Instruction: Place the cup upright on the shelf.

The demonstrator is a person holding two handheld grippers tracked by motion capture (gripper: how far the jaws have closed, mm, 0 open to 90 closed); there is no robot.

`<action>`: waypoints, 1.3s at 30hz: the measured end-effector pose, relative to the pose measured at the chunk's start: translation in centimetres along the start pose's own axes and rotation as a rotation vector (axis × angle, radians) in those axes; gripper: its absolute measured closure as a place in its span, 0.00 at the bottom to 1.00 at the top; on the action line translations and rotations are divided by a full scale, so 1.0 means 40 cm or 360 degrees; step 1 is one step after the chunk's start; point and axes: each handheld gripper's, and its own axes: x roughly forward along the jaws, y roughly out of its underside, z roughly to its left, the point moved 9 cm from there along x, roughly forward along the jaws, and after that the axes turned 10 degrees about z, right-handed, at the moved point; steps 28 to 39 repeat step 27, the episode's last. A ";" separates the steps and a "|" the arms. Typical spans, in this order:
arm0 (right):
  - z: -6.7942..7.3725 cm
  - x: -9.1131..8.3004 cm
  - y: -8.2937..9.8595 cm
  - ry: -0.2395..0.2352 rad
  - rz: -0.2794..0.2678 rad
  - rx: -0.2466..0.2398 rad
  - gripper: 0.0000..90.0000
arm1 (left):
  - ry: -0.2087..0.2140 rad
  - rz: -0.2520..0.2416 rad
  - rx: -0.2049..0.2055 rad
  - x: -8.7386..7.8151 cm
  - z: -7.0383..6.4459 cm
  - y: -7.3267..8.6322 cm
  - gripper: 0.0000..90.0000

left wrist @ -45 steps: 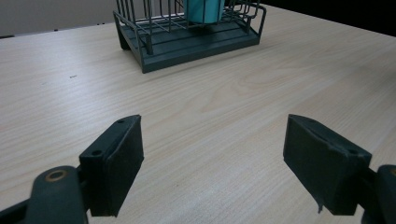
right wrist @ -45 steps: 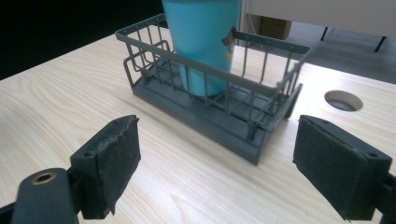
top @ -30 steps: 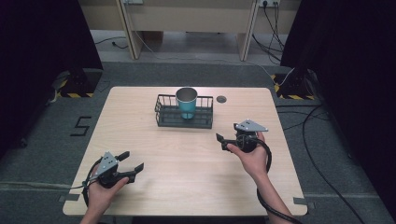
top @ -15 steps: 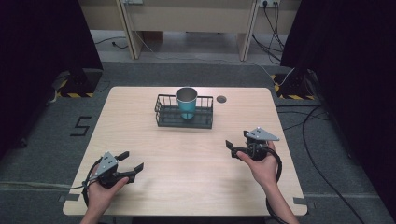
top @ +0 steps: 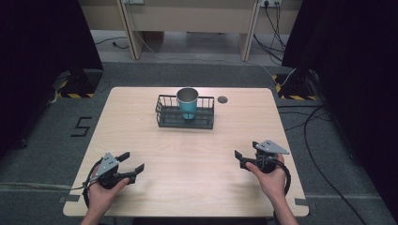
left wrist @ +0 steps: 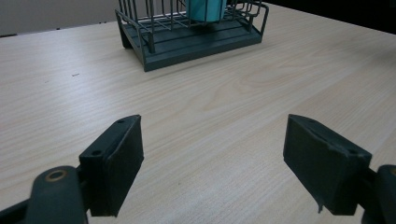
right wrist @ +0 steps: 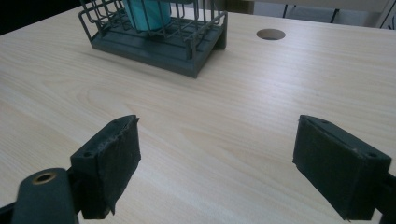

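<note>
Cup (top: 188, 102) in basket (top: 164, 116) at table's (top: 197, 159) far middle.

One sign can be read: a dark numeral "5" (top: 82, 126) marked on the grey floor (top: 42, 140), just beside the left edge of the desk (top: 141, 136) in the high view. Yellow-and-black hazard stripes (top: 70, 95) run along the foot of the dark stands on the floor at either far corner of the desk; they carry no letters. No text, label or brand can be read on anything standing on the desk, in either gripper view.
</note>
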 end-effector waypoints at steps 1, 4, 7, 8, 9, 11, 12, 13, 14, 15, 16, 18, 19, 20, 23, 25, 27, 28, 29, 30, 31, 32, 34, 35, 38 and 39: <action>-0.001 -0.001 0.005 0.0001 -0.0003 0.0001 0.17 | 0.0000 0.0000 -0.0001 0.000 0.000 0.000 0.22; -0.006 -0.006 0.020 -0.0002 -0.0008 0.0005 0.17 | 0.0001 0.0001 -0.0003 0.001 0.000 0.000 0.22; -0.011 -0.011 0.032 0.0002 -0.0017 0.0010 0.17 | 0.0003 -0.0001 -0.0005 0.000 0.000 0.000 0.22; -0.013 -0.013 0.036 0.0003 -0.0020 0.0010 0.17 | 0.0003 -0.0003 -0.0007 0.000 -0.001 0.000 0.22; -0.012 -0.014 0.041 0.0001 -0.0023 0.0025 0.17 | 0.0003 -0.0002 -0.0006 0.000 0.000 0.000 0.22; -0.016 -0.016 0.049 0.0005 -0.0033 0.0015 0.17 | 0.0003 0.0001 -0.0005 0.001 -0.001 0.000 0.22; -0.018 -0.017 0.054 0.0009 -0.0036 0.0016 0.17 | 0.0003 0.0001 -0.0005 0.001 -0.001 0.000 0.22; -0.019 -0.018 0.058 0.0011 -0.0041 0.0018 0.17 | 0.0002 0.0001 -0.0005 0.001 -0.001 0.000 0.22; -0.021 -0.019 0.062 0.0014 -0.0046 0.0021 0.17 | 0.0002 0.0002 -0.0007 0.001 -0.001 0.000 0.22; -0.022 -0.019 0.066 0.0017 -0.0049 0.0033 0.17 | 0.0002 0.0002 -0.0008 0.001 -0.001 0.001 0.22; -0.023 -0.020 0.070 0.0021 -0.0056 0.0037 0.17 | 0.0002 0.0002 -0.0008 0.001 -0.001 0.001 0.22; -0.024 -0.020 0.076 0.0025 -0.0060 0.0041 0.17 | 0.0002 0.0003 -0.0008 0.001 -0.001 0.001 0.22; -0.025 -0.020 0.078 0.0029 -0.0064 0.0036 0.17 | 0.0003 0.0003 -0.0009 0.002 -0.001 0.001 0.22; -0.025 -0.020 0.080 0.0029 -0.0066 0.0046 0.17 | 0.0003 0.0003 -0.0009 0.002 -0.001 0.001 0.22; -0.026 -0.021 0.081 0.0031 -0.0080 0.0048 0.17 | 0.0004 0.0002 -0.0006 0.001 -0.001 0.000 0.22; -0.027 -0.022 0.083 0.0034 -0.0082 0.0055 0.17 | 0.0006 0.0001 -0.0005 0.002 -0.001 0.000 0.22; -0.026 -0.021 0.084 0.0030 -0.0084 0.0060 0.17 | 0.0006 0.0000 -0.0002 0.002 -0.001 -0.001 0.22; -0.026 -0.021 0.084 0.0030 -0.0084 0.0060 0.17 | 0.0006 0.0000 -0.0002 0.002 -0.001 -0.001 0.22; -0.026 -0.021 0.084 0.0030 -0.0084 0.0060 0.17 | 0.0006 0.0000 -0.0002 0.002 -0.001 -0.001 0.22; -0.026 -0.021 0.084 0.0030 -0.0084 0.0060 0.17 | 0.0006 0.0000 -0.0002 0.002 -0.001 -0.001 0.22; -0.026 -0.021 0.084 0.0030 -0.0084 0.0060 0.17 | 0.0006 0.0000 -0.0002 0.002 -0.001 -0.001 0.22; -0.026 -0.021 0.084 0.0030 -0.0084 0.0060 0.17 | 0.0006 0.0000 -0.0002 0.002 -0.001 -0.001 0.22; -0.026 -0.021 0.084 0.0030 -0.0084 0.0060 0.17 | 0.0006 0.0000 -0.0002 0.002 -0.001 -0.001 0.22; -0.026 -0.021 0.084 0.0030 -0.0084 0.0060 0.17 | 0.0006 0.0000 -0.0002 0.002 -0.001 -0.001 0.22; -0.026 -0.021 0.084 0.0030 -0.0084 0.0060 0.17 | 0.0006 0.0000 -0.0002 0.002 -0.001 -0.001 0.22; -0.026 -0.021 0.084 0.0030 -0.0084 0.0060 0.17 | 0.0006 0.0000 -0.0002 0.002 -0.001 -0.001 0.22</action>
